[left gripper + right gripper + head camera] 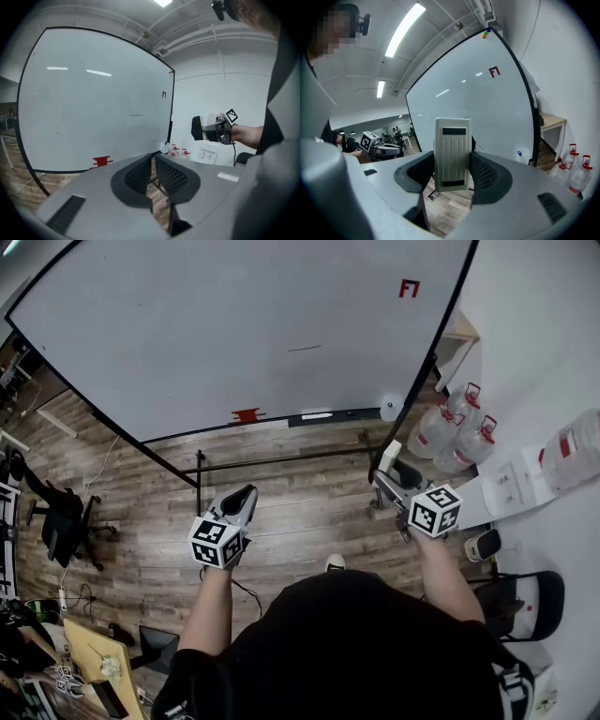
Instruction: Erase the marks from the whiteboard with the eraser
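- Head view: the whiteboard [234, 334] stands ahead of the person, and most of its face is blank.
- Two marks remain: a red mark [409, 288] near the top right corner and a thin dark line [304, 349] near the middle.
- The right tool [394, 474] holds the eraser [401, 467] well short of the board. Judged from this, the wiping of both marks is still to be done.
- The left tool [246, 495] hangs lower left and carries nothing.
- The ledge [337, 414] along the board's lower edge holds a red object [247, 414] and a pale stick, possibly a marker [317, 415].
- Clear bottles [450, 432] with red caps stand on the floor at right. Their fill level cannot be read.
- Left gripper view: the left tool [152, 161] has its jaws drawn close, with only a slim gap and nothing between them.
- The red mark [164, 94] and thin line [136, 114] both show on the board.
- At right, the eraser [197, 128] sits in the other tool, clear of the board.
- Right gripper view: the right tool [452, 161] is clamped on the eraser [452, 150], which stands upright between the jaws.
- The red mark [494, 71] lies beyond it, up and to the right.
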`<action>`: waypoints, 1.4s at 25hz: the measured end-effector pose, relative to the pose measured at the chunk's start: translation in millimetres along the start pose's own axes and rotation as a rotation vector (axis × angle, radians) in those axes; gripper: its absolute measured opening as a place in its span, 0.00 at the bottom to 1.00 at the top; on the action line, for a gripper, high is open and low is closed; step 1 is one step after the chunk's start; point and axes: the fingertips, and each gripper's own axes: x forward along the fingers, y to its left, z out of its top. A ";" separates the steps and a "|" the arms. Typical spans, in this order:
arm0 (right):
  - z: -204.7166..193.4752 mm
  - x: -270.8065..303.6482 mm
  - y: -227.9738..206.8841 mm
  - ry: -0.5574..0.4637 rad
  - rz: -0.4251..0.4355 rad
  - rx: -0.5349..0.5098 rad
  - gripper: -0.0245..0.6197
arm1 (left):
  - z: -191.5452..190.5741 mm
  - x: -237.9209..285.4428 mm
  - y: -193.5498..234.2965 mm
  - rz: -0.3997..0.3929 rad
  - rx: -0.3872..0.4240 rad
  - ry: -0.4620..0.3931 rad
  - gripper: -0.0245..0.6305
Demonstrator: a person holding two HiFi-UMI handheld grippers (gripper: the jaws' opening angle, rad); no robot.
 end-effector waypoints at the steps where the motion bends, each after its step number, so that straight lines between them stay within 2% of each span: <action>1: 1.8 3.4 -2.3 0.000 0.004 0.001 0.40 | 1.0 2.3 2.0 0.004 0.000 0.001 0.10; 27: 46.0 33.0 -79.0 -0.010 0.069 -0.024 0.40 | 41.0 67.5 -6.8 0.083 0.022 0.003 0.10; 35: 54.8 35.7 -85.0 -0.016 0.086 -0.053 0.39 | 55.7 76.7 -17.4 0.092 0.048 0.005 0.10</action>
